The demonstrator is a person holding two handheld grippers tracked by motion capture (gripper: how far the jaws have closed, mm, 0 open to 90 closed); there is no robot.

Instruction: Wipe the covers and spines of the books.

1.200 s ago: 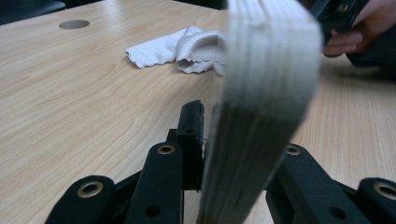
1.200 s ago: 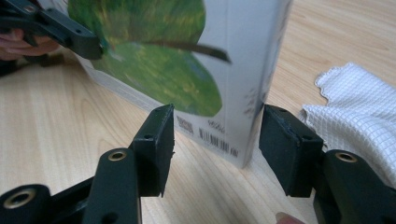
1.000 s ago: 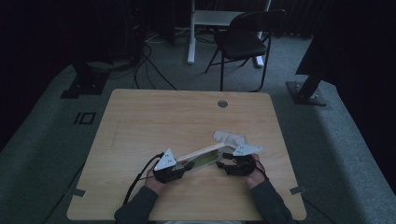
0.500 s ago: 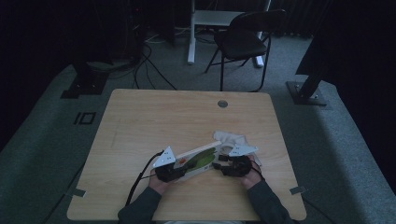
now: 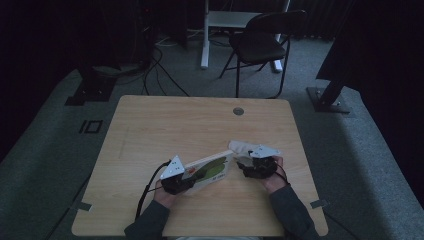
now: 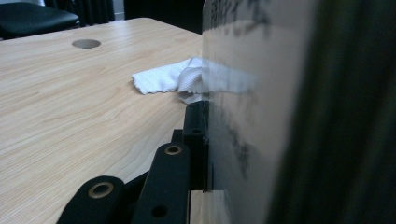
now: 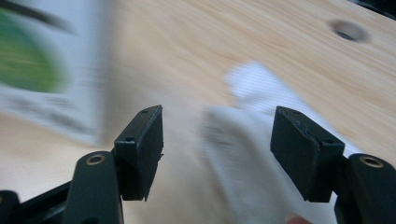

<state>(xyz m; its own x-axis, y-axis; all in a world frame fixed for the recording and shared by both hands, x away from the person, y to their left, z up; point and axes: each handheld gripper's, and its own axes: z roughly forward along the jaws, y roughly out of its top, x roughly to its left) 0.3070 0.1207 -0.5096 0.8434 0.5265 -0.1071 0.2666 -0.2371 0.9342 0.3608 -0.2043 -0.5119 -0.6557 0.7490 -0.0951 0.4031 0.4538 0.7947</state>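
A flat white box [image 5: 212, 167] printed with green leaves lies tilted between my hands, and my left gripper [image 5: 176, 182] is shut on its left end. In the left gripper view the box [image 6: 261, 116] stands on edge against my black finger [image 6: 195, 135]. My right gripper [image 5: 254, 169] sits just off the box's right end. Its jaws have just been opening and stand apart [image 7: 217, 144] over a crumpled white cloth [image 7: 261, 93] without pressing on it. That cloth [image 5: 244, 147] lies on the table beside the box. The right gripper view is blurred.
The wooden table [image 5: 165, 125] has a round cable hole [image 5: 238, 111] near its far edge. A black folding chair [image 5: 260, 42] and a white desk leg [image 5: 205, 35] stand on the floor beyond the table. Cables trail at the far left.
My right gripper has come off the box's right end, opened wider and shifted slightly right over the cloth. My left gripper keeps its hold on the box.
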